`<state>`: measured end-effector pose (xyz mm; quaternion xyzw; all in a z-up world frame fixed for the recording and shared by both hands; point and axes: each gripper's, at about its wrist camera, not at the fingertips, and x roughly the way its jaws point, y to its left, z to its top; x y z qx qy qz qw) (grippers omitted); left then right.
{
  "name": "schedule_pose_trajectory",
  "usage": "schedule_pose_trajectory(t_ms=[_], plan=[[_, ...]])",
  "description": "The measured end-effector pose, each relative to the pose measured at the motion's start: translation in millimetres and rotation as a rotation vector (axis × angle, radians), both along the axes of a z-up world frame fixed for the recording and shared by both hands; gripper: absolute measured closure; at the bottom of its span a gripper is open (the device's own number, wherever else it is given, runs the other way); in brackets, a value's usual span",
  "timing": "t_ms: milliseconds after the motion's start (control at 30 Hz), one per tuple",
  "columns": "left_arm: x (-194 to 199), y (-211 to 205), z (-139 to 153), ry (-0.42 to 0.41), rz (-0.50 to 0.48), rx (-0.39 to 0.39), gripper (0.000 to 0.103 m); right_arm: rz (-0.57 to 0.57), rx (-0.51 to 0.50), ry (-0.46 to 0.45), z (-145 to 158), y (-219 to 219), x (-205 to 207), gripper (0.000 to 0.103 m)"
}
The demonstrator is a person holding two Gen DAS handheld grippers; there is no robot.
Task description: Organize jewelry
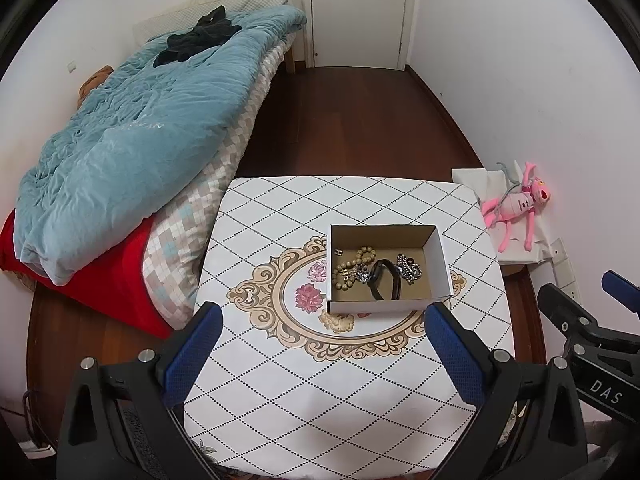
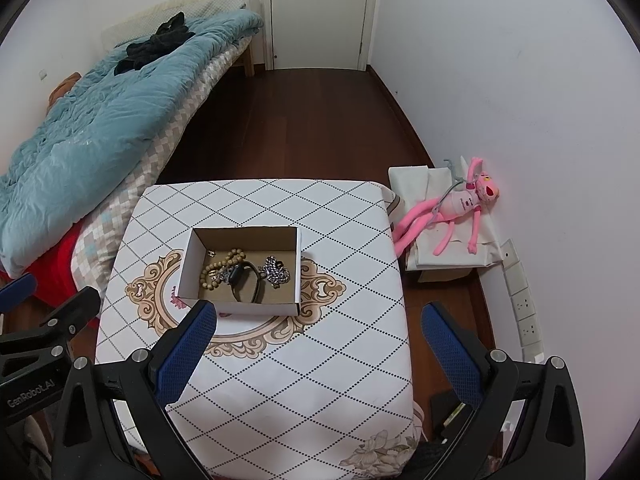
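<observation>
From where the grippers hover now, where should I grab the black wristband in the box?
Grip the black wristband on its raised loop near the box's front wall, coming straight down. The strap arches off the floor there, while its other end touches the wooden beads and the silver chain.

Your right gripper (image 2: 318,322) hung over the near part of the table (image 2: 280,380), its blue-padded jaws spread wide and holding nothing. Ahead of it sat the box (image 2: 240,307), white outside and brown inside, on the cloth's oval ornament. In the box lay a bead bracelet (image 2: 218,270) at left, a black band (image 2: 246,286) in the middle, a chain (image 2: 275,270) at right, and a small clasp-like piece (image 2: 211,253) near the back left corner; the bracelet and band touched. Your left gripper (image 2: 18,288) showed at the left edge, beside the table. A pink toy (image 2: 456,210) lay on white bags by the right wall. A bed (image 2: 100,120) stood left, a door (image 2: 320,12) behind.
</observation>
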<state>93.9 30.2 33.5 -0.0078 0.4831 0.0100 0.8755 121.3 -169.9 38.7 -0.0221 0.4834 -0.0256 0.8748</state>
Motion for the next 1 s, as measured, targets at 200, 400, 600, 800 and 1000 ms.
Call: schedule_pose_trajectory(t_ms=[200, 400, 600, 800, 1000], plan=[[0.8, -1.4, -2.1, 0.005, -0.008, -0.002, 0.000, -0.002, -0.003, -0.001, -0.7, 0.5, 0.1, 0.000], [0.2, -0.2, -4.3, 0.008, -0.010, -0.003, 0.000, -0.004, -0.005, 0.006, -5.1, 3.0, 0.4, 0.000], [0.4, 0.5, -5.7, 0.009, -0.013, -0.004, 0.000, -0.004, -0.005, 0.009, -6.4, 1.8, 0.6, 0.000], [0.6, -0.1, -5.7, 0.009, -0.013, -0.003, 0.000, -0.006, -0.007, 0.009, -6.3, 1.5, 0.9, 0.000], [0.0, 0.1, -5.7, 0.007, -0.010, -0.003, 0.000, -0.006, -0.007, 0.009, -6.1, -0.4, 1.3, 0.000]])
